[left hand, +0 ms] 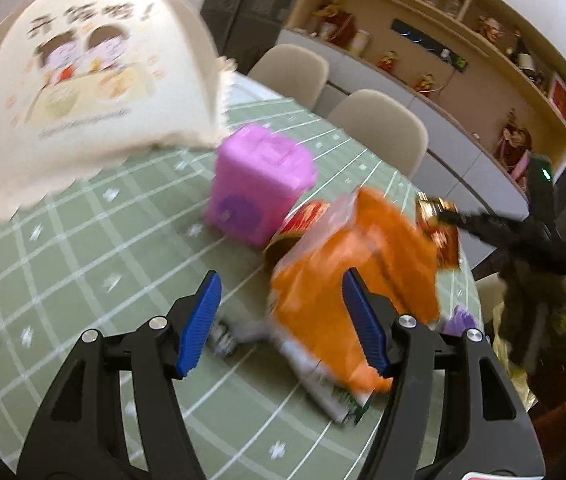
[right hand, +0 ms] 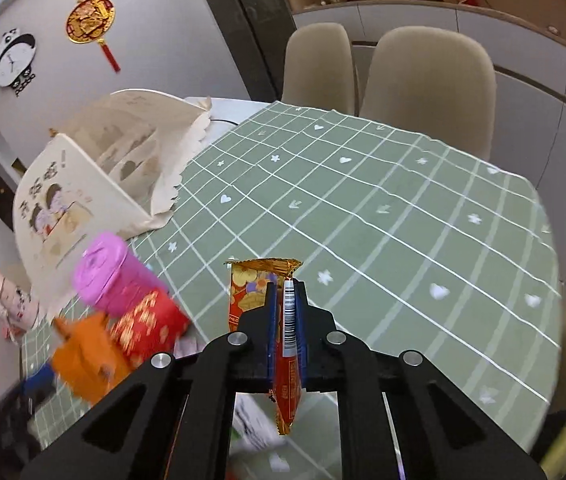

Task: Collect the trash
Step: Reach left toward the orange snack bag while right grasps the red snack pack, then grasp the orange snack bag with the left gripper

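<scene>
A blurred orange snack packet (left hand: 323,296) lies on the green checked tablecloth (left hand: 83,240). My left gripper (left hand: 281,276) stands open over it; the right pad (left hand: 363,320) is in front of the packet and the left pad is clear of it. Behind the packet are a pink toy bin (left hand: 259,184) and a red patterned can (left hand: 307,216). My right gripper (right hand: 286,288) is shut on a red and gold wrapper (right hand: 251,292), held above the cloth. The pink toy bin (right hand: 111,276), the red can (right hand: 151,328) and the orange packet (right hand: 83,356) show at its lower left.
A cream mesh food cover (left hand: 83,92) with a cartoon print stands at the table's left. Two beige chairs (right hand: 427,92) sit at the far side, with a sideboard and shelves (left hand: 463,40) of figurines behind. The cloth (right hand: 363,208) stretches to the right.
</scene>
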`<state>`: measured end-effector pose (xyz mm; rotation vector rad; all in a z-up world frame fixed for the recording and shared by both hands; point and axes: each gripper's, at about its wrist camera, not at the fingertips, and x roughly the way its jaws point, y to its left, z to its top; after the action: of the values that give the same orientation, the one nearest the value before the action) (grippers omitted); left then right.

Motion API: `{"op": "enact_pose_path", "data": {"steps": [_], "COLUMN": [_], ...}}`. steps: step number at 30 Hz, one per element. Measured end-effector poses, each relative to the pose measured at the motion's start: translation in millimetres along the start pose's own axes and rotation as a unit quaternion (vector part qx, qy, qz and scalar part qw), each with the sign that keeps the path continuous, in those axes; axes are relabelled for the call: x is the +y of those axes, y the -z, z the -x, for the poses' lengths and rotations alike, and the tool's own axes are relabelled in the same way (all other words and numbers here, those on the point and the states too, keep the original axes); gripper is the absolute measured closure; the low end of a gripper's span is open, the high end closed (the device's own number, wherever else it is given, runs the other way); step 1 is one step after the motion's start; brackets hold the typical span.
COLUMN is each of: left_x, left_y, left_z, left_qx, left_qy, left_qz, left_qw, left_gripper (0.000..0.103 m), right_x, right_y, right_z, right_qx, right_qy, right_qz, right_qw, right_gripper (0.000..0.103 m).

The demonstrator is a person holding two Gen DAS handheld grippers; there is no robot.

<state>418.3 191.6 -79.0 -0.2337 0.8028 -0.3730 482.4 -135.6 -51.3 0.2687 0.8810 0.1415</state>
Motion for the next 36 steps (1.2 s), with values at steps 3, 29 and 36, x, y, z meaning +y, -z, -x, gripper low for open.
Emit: {"op": "enact_pose_path", "data": {"steps": [3,29,36], "left_x": [-15,-49,-47], "left_y": [-17,110,144], "left_z": [-26,53,65], "left_qx": [0.017,0.113,0.118], "left_qy": [0.005,-0.097,-0.117], "left_qz": [-0.023,0.108,0.136], "left_qw": [0.9996,0.9830,0.9766], "left_gripper": [0.043,0.090,0.088], "right_x": [-5,-16,-19], "right_y": [16,165,179], "right_z": [26,81,69], "right_qx": [-0.002,0.061,0.092], "right_qy": [0.001,-0.084,-0.114], "right_qz": [0.011,0.153,0.107], "right_qw": [1.000,0.983,0.983], "right_gripper": [0.093,0.093,0.084]}}
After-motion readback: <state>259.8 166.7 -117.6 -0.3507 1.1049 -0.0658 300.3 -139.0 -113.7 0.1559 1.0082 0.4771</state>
